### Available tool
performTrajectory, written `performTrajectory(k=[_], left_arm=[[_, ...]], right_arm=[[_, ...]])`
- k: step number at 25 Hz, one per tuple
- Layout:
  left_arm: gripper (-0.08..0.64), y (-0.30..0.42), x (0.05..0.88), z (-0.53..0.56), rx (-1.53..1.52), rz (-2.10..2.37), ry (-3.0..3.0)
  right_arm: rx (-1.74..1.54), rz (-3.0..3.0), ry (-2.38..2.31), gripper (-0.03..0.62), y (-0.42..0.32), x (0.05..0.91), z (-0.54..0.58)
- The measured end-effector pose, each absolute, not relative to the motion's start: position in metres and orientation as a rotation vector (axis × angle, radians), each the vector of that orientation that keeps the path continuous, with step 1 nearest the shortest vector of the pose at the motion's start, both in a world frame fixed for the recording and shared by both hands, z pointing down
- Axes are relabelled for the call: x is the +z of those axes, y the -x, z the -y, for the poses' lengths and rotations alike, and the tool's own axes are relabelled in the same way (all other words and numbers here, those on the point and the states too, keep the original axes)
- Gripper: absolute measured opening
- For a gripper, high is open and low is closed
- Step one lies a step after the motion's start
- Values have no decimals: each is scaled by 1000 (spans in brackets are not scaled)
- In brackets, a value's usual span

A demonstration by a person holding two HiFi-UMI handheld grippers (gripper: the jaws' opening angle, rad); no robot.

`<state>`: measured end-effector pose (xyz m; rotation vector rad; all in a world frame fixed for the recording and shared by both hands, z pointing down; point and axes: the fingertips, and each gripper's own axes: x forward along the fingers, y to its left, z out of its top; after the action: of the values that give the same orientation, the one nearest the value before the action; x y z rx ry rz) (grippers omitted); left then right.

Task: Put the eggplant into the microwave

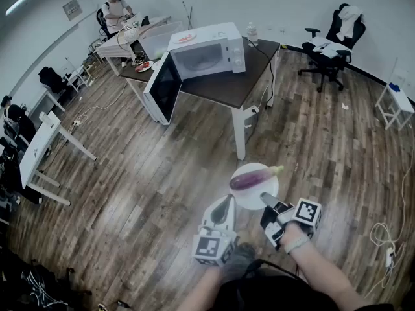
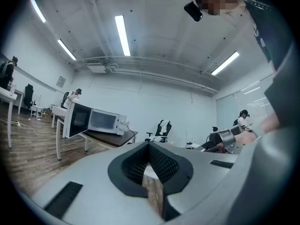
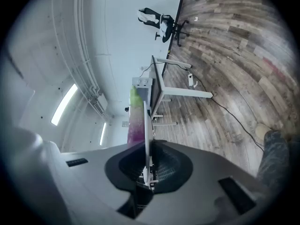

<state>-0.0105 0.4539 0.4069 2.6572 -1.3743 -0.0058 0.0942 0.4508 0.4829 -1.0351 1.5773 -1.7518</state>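
Note:
A purple eggplant (image 1: pixel 253 177) lies on a white plate (image 1: pixel 254 199) held above the wood floor. My right gripper (image 1: pixel 266 198) is shut on the plate's near rim. In the right gripper view the plate (image 3: pixel 146 125) shows edge-on between the pads, with the eggplant (image 3: pixel 135 121) on its left side. My left gripper (image 1: pixel 228 199) hovers just left of the plate, shut with nothing in it (image 2: pixel 150 146). The white microwave (image 1: pixel 207 54) stands on a dark table (image 1: pixel 237 86) farther ahead, its door (image 1: pixel 162 86) swung open to the left. It also shows in the left gripper view, microwave (image 2: pixel 103 122).
A black office chair (image 1: pixel 334 41) stands at the back right and a small white rack (image 1: pixel 395 102) by the right wall. White tables (image 1: pixel 42 151) line the left side. A person (image 1: pixel 117 8) stands at the far back. Cables (image 1: pixel 388 248) lie on the floor at the right.

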Motion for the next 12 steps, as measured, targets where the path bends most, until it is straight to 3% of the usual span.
performTrajectory(k=[12], left_arm=[[0,5,417,-353,5,1297,-2677]], right_arm=[[-1749,-1560,1017,18,-80,485,-347]])
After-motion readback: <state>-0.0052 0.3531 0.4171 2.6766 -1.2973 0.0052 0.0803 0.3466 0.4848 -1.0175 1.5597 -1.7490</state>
